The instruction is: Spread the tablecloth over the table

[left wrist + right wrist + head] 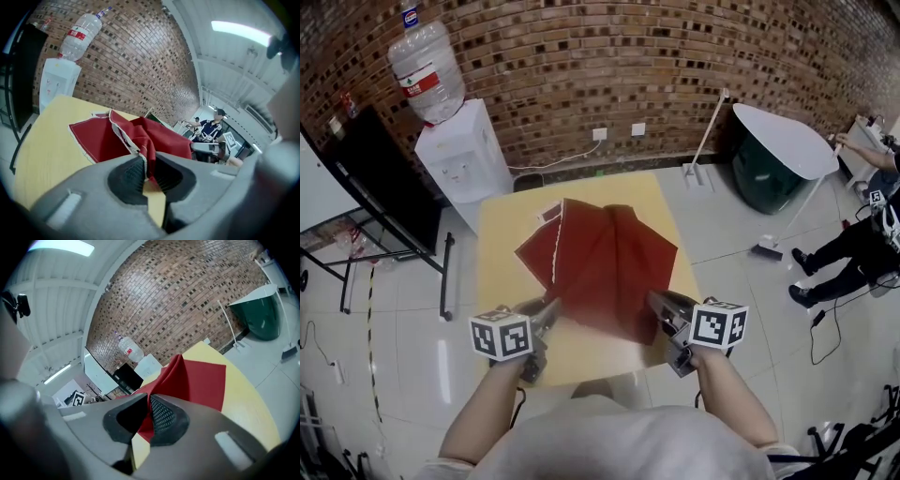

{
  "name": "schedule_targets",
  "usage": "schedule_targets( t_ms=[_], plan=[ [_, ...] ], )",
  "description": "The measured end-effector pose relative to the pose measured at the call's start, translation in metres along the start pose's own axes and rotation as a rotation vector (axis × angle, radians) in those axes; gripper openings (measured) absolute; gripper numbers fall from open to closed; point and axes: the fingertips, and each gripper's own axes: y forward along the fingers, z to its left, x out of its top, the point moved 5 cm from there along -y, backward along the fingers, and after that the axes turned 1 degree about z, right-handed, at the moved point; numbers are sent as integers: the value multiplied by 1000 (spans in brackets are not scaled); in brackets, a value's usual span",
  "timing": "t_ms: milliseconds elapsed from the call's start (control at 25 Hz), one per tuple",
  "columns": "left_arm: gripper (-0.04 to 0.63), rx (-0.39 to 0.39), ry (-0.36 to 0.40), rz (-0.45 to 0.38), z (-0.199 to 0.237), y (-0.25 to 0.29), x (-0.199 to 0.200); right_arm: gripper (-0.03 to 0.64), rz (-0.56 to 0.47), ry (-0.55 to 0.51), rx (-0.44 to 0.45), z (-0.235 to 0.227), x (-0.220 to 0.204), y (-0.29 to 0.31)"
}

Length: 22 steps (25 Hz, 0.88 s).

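Observation:
A dark red tablecloth (pixel 605 258) with a white hem lies partly folded on the yellow table (pixel 511 281), its near edge lifted off the top. My left gripper (pixel 551 309) is shut on the cloth's near left corner; the red fabric (pixel 145 140) runs up between its pads. My right gripper (pixel 661 305) is shut on the near right corner, where the cloth (pixel 187 380) rises in a ridge from its closed jaws. The far part of the cloth still rests on the table (pixel 42 150) in folds.
A white water dispenser (pixel 464 159) with a bottle (pixel 427 70) stands behind the table on the left, next to a black panel (pixel 380 178). A folded white table (pixel 783 141) leans at the right. A person (pixel 853 248) stands at the far right.

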Motion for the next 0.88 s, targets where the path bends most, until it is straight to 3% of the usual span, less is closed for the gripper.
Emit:
schedule_targets(
  t_ms=[240,440,720,880],
  plan=[
    [21,-14,107,-111,-44,-39,38,8,-61,-98,70,43,27,-21],
    [21,16,115,-185,-48,-72,72,8,-78,-181,83,73,54,-22],
    [21,65,275,-184,-41,-76,144,8,-67,-265,67,89,123,8],
    [21,77,315,-210,-19,-63,200,8,-61,-344,37,92,172,50]
  ],
)
